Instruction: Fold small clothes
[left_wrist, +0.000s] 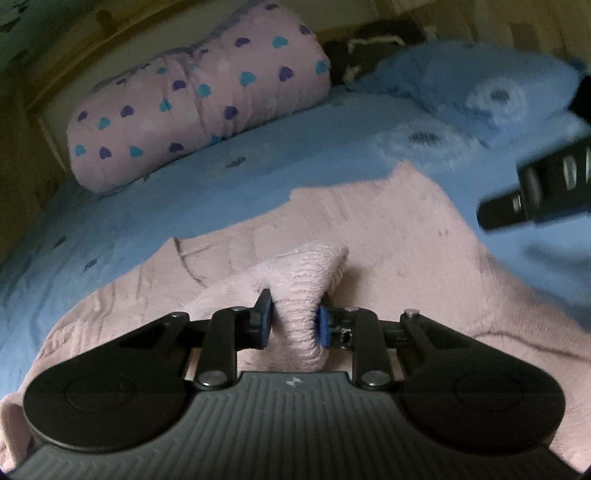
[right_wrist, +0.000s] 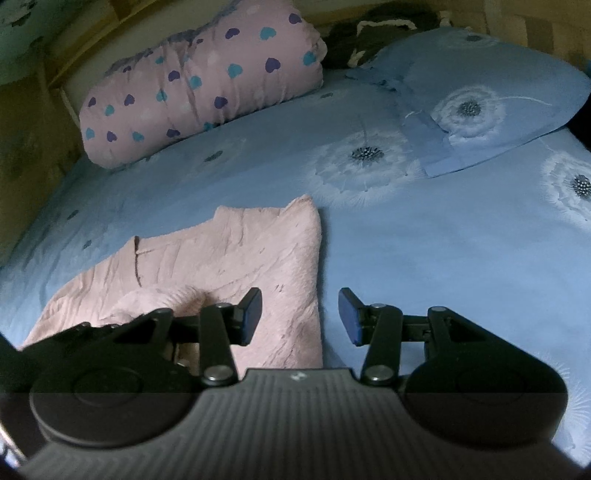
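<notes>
Pink sweater (right_wrist: 236, 266) on blue bedsheet (right_wrist: 424, 266); left gripper (left_wrist: 293, 317) pinches its sleeve; right gripper (right_wrist: 300, 319) spread wide, empty.

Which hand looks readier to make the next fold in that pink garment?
Probably the left. The left tool is shut on a raised fold of the pink garment; the right tool is open and empty at the garment's right edge.
</notes>
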